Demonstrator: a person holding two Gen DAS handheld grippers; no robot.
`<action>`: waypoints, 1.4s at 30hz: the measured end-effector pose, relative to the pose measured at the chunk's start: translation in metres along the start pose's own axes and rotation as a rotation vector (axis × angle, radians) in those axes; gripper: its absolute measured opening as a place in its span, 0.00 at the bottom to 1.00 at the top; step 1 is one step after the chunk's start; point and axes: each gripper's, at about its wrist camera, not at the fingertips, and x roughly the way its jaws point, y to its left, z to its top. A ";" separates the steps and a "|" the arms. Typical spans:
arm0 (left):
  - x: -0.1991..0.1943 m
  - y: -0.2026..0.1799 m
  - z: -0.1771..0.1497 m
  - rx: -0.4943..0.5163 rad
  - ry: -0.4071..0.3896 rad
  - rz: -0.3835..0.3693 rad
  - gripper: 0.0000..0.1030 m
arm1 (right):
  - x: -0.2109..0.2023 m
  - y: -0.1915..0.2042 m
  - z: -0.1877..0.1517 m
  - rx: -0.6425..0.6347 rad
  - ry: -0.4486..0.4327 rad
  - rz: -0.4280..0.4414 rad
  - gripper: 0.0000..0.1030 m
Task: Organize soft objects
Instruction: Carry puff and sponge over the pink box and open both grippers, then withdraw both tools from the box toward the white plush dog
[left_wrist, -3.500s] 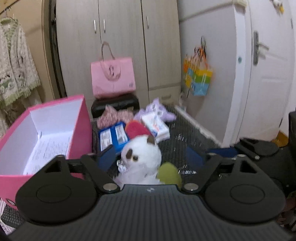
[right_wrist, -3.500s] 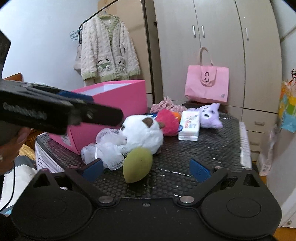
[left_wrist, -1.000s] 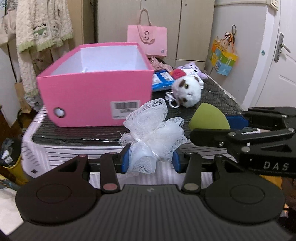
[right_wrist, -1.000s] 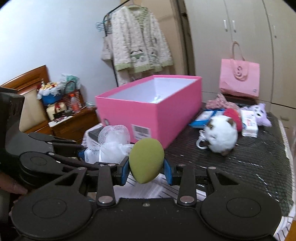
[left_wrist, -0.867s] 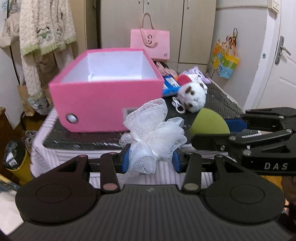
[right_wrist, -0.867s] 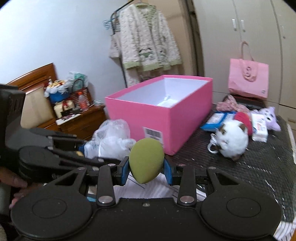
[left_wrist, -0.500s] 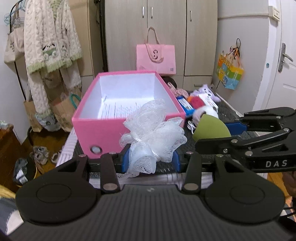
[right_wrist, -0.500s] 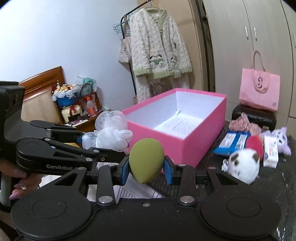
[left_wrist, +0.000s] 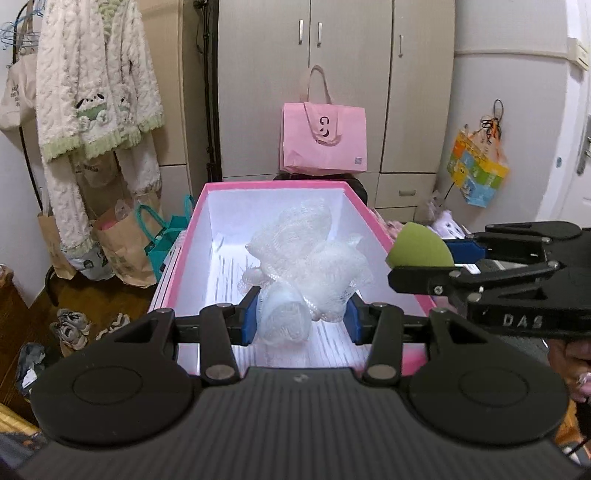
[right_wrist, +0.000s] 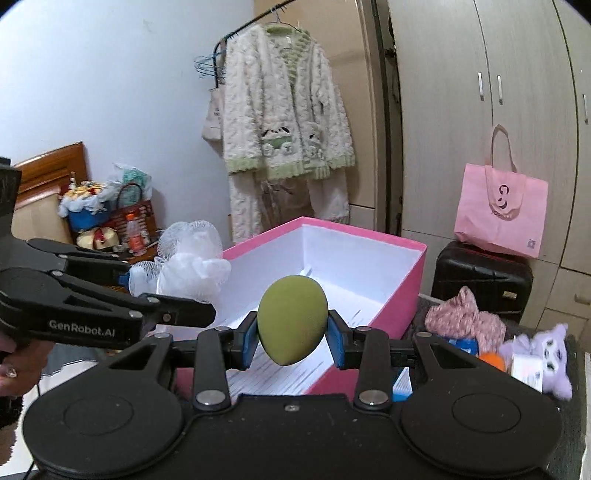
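- My left hand-held gripper (left_wrist: 301, 317) clamps the mesh puff (left_wrist: 306, 258) over the pink box (left_wrist: 364, 210); I'd lower before releasing.
- Right hand-held gripper (right_wrist: 291, 338) pinches the green sponge (right_wrist: 291, 319) above the box; same.

Home bedroom: tall wardrobe (left_wrist: 332, 85), knitted cardigan (right_wrist: 284, 110) on a hanger rail, wooden headboard (right_wrist: 48, 166), shoes (left_wrist: 74, 325) on the floor.

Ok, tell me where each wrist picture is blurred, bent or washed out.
Left wrist view: the cupboard bows at the edges; the white mesh pouf nearly vanishes against the pink box's bright white interior. Right wrist view: black corners from the lens; the purple plush smears at the right edge; the green sponge is sharp.
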 end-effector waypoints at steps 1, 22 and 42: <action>0.009 0.003 0.006 -0.005 0.007 0.001 0.43 | 0.010 0.000 0.005 -0.015 0.002 -0.009 0.42; 0.117 0.039 0.038 -0.087 0.292 -0.028 0.57 | 0.129 -0.004 0.022 -0.327 0.272 -0.069 0.53; 0.033 0.003 0.033 0.112 0.152 0.003 0.68 | 0.054 0.006 0.025 -0.267 0.196 -0.069 0.67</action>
